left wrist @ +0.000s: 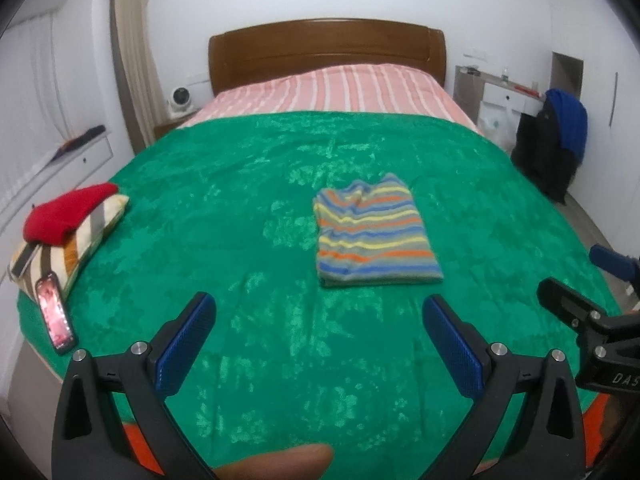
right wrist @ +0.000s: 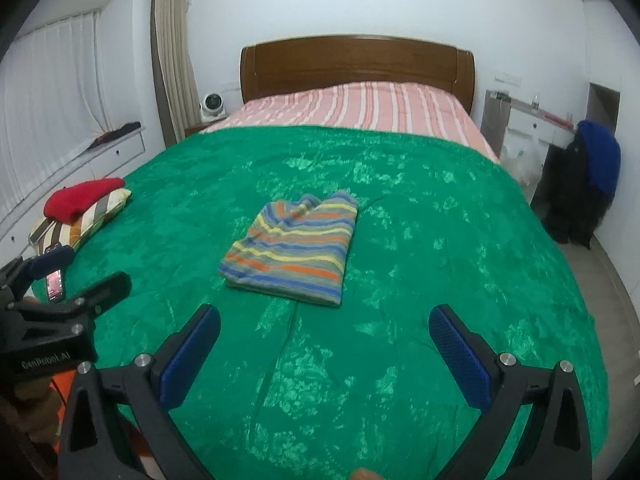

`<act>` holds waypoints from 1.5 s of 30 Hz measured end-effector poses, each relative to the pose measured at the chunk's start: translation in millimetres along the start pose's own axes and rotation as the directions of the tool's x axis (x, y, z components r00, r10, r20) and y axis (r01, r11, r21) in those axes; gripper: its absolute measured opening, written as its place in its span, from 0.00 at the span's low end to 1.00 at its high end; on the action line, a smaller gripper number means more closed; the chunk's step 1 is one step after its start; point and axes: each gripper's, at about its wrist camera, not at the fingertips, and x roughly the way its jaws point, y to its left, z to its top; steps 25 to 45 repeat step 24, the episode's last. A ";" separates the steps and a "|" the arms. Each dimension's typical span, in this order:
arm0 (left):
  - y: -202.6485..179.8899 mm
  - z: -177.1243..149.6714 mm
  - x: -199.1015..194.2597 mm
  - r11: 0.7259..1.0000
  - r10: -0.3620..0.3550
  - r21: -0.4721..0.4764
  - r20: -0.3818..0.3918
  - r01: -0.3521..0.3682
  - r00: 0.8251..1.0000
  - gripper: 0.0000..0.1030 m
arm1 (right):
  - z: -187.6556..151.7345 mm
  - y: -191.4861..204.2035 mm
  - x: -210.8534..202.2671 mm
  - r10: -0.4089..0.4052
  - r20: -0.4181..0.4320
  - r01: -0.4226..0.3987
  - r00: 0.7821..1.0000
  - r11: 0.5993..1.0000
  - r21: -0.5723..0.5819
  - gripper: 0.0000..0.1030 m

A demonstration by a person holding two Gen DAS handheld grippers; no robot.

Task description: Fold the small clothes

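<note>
A striped garment [left wrist: 374,232] in blue, orange, yellow and grey lies folded into a rectangle on the green blanket [left wrist: 248,208]. The right wrist view shows the same striped garment [right wrist: 294,248] in the middle of the green blanket [right wrist: 420,240]. My left gripper [left wrist: 318,322] hovers open above the near part of the bed, short of the garment, with nothing between its blue pads. My right gripper [right wrist: 324,334] is likewise open and empty, held back from the garment's near edge. Each gripper shows at the edge of the other's view.
At the bed's left edge lies a striped pillow [left wrist: 76,244] with a folded red garment [left wrist: 66,212] on top and a phone [left wrist: 56,316] leaning against it. Dark and blue clothes hang over a chair [left wrist: 558,148] on the right. Beyond the blanket are a pink striped sheet [left wrist: 320,90] and a wooden headboard [left wrist: 326,48].
</note>
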 end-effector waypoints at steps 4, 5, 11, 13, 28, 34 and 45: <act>2.2 0.3 0.1 1.000 0.028 0.003 -0.001 -0.028 1.000 1.00 | -0.5 7.1 -0.6 -0.023 -0.017 0.022 1.000 0.999 -0.025 1.00; 3.1 0.3 -0.4 0.999 0.032 -0.002 0.000 -0.032 0.999 1.00 | -1.5 8.0 -0.4 -0.025 -0.019 0.025 1.000 0.999 -0.026 1.00; 8.7 0.0 -1.4 0.999 0.041 -0.019 0.002 -0.041 0.999 1.00 | -5.9 10.0 1.6 -0.046 -0.023 0.046 0.999 0.998 -0.031 1.00; 11.0 -1.0 -1.7 0.999 0.038 -0.033 0.007 -0.038 0.999 1.00 | -6.5 8.5 2.3 -0.052 -0.025 0.051 0.998 0.998 -0.028 1.00; 6.0 -2.4 -1.8 0.999 0.041 -0.030 0.011 -0.040 0.999 1.00 | -7.1 7.0 0.9 -0.050 -0.023 0.050 0.998 0.999 -0.020 1.00; 6.0 -2.4 -1.8 0.999 0.041 -0.030 0.011 -0.040 0.999 1.00 | -7.1 7.0 0.9 -0.050 -0.023 0.050 0.998 0.999 -0.020 1.00; 6.0 -2.4 -1.8 0.999 0.041 -0.030 0.011 -0.040 0.999 1.00 | -7.1 7.0 0.9 -0.050 -0.023 0.050 0.998 0.999 -0.020 1.00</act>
